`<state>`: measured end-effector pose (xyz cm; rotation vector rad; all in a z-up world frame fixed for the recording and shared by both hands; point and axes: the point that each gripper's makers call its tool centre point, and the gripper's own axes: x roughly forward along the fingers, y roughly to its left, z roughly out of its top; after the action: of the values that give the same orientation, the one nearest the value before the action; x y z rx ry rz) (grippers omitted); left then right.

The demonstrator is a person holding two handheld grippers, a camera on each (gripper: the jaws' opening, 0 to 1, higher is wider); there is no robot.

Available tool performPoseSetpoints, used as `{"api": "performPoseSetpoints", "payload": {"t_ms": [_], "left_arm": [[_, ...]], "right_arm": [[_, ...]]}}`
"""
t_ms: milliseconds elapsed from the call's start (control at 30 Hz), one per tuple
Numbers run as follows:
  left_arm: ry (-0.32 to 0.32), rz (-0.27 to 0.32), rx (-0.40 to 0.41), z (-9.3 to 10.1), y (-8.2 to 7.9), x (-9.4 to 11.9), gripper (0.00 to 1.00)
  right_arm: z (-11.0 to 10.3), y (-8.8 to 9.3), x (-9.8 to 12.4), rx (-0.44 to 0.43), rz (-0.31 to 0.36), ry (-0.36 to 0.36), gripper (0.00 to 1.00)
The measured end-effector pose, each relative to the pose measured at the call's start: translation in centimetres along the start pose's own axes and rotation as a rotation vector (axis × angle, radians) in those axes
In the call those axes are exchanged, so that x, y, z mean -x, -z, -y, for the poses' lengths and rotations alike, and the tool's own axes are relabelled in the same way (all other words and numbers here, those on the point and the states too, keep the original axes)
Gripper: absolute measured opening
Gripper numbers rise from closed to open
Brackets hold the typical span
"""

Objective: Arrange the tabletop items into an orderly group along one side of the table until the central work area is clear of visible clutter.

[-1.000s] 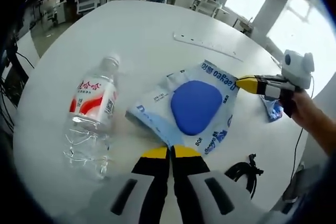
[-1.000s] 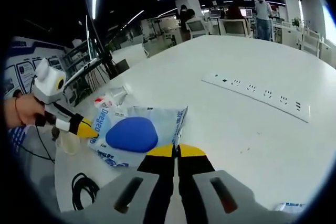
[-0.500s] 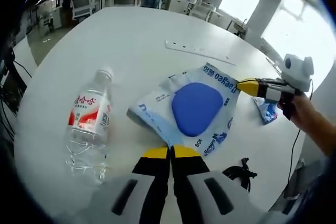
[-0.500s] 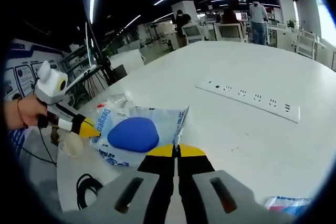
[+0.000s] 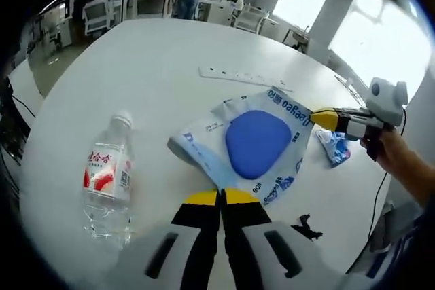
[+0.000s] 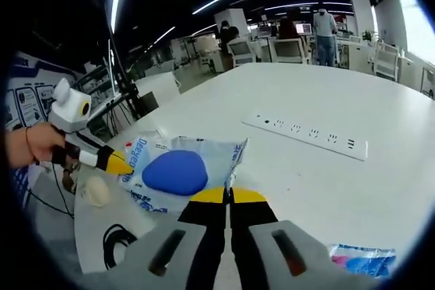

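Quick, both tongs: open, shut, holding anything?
Left tongs: shut on the blue-and-white packet.
Right tongs: shut on the same packet's opposite edge.

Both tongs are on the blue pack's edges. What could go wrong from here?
1. The left tongs and right tongs pinch opposite edges of the pack; pulling apart could tear it or slip a grip.
2. The bottle lies on its side close by; a nudge might roll it.
3. Dragging the pack could snag the black cable.
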<state>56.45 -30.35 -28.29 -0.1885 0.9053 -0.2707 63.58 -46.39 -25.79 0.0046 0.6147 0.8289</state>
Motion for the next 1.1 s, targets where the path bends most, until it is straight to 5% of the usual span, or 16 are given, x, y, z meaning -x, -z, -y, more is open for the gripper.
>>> {"api": "performPoseSetpoints", "payload": {"t_ms": [1100], "left_arm": [[0.102,0.025,-0.141,4.7,-3.5,-1.4,0.00]], "right_arm": [[2.4,0.0,6.5,-0.055,0.090,0.137,0.00]]}}
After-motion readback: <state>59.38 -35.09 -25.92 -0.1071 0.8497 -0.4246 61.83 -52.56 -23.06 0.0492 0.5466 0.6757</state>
